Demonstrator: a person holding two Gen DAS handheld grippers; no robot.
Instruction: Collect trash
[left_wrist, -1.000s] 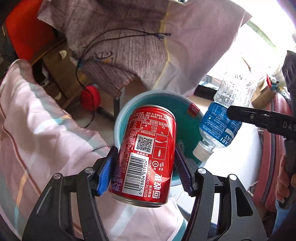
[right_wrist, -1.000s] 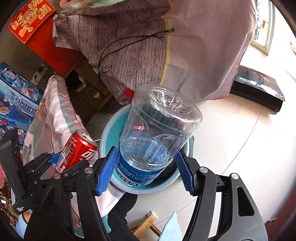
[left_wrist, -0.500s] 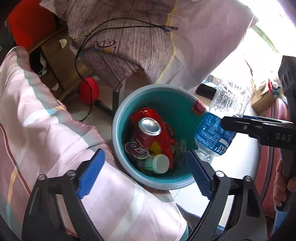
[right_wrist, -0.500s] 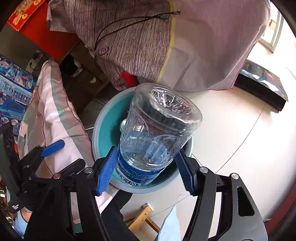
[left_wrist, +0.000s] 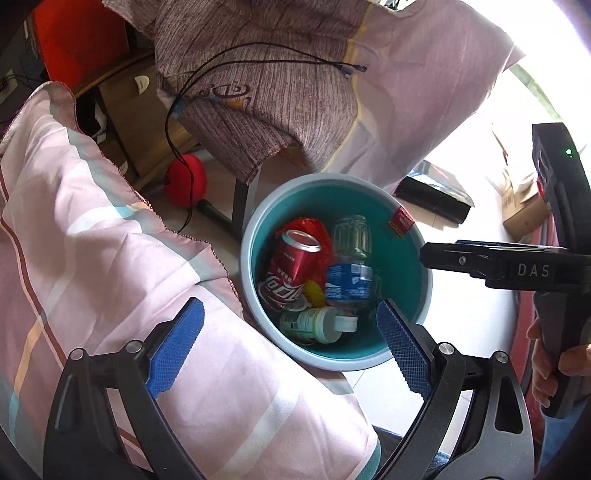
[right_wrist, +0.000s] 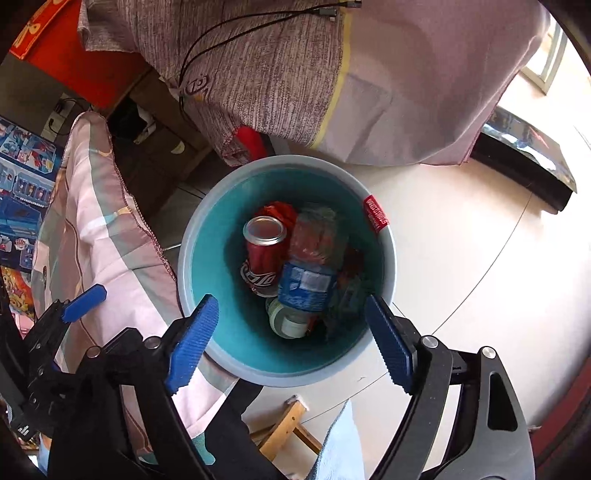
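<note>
Two grippers, both spread wide and empty above the teal bin (left_wrist: 255, 295): left gripper (left_wrist: 290, 345) over the near rim, blue pads well apart, nothing between them; right gripper (right_wrist: 291, 339) likewise parted over the same rim, gripping nothing. Seen also from the left wrist as a dark bar (left_wrist: 498, 264) just beside the bin's far-right side, with a bare hand (left_wrist: 554, 365) on its handle.

Inside the bin: red cola can (left_wrist: 293, 267) leaning against the left wall, clear water bottle (left_wrist: 349, 266) with blue label just right of the can and touching it, small green-and-white bottle (left_wrist: 314, 325) lying at the near wall below both, red wrapper (left_wrist: 314, 225) behind the can, touching it. Bottle slightly blurred in the right wrist view, perhaps not yet settled.

Judged well along: can and bottle both binned, neither tool loaded. Beside the bin only a pink striped quilt (left_wrist: 92, 240) at the left rim and a grey-purple cloth (left_wrist: 277, 92) beyond the far rim; no loose litter visible nearby. Cannot tell whether more trash lies out of view.
</note>
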